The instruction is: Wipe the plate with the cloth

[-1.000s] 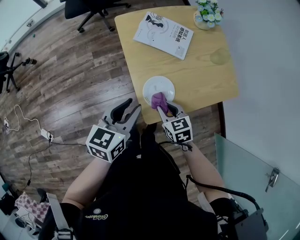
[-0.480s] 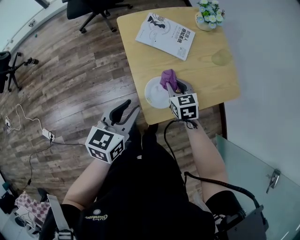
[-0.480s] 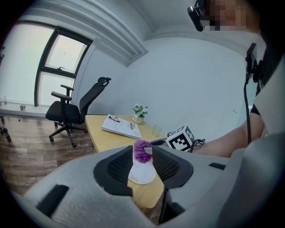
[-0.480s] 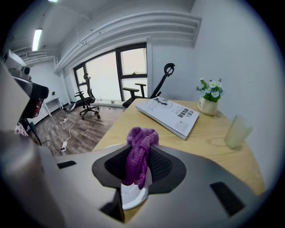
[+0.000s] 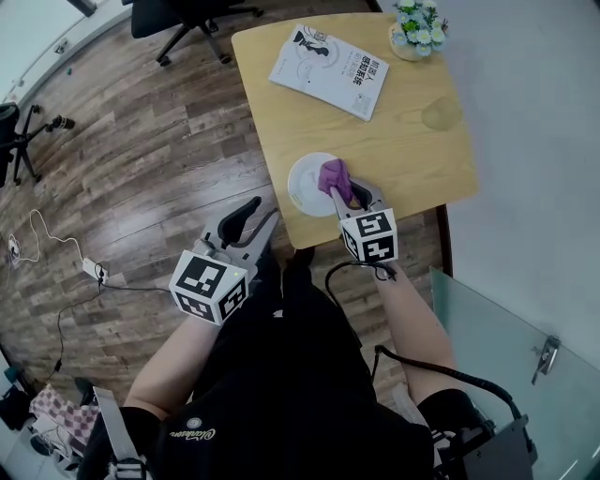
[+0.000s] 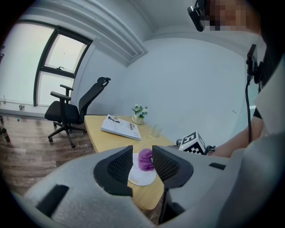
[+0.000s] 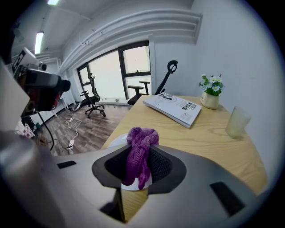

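Note:
A white plate (image 5: 306, 184) lies near the front edge of the wooden table (image 5: 394, 141). My right gripper (image 5: 345, 196) is shut on a purple cloth (image 5: 333, 175), which rests on the plate's right part. In the right gripper view the cloth (image 7: 140, 153) hangs bunched between the jaws above the plate (image 7: 116, 141). My left gripper (image 5: 251, 217) is held off the table, over the floor to the plate's lower left, with its jaws apart and nothing between them. From the left gripper view, the plate (image 6: 141, 177) and cloth (image 6: 145, 159) show beyond the gap.
A book (image 5: 326, 68) lies at the table's far side. A small flower pot (image 5: 418, 28) stands at the far right corner, and a clear glass (image 5: 441, 114) near the right edge. An office chair (image 5: 183, 19) stands on the wood floor beyond the table.
The right gripper with the cloth swept from the plate's near edge to its far right edge, then came back toward me onto the plate's right part. The left gripper stayed put.

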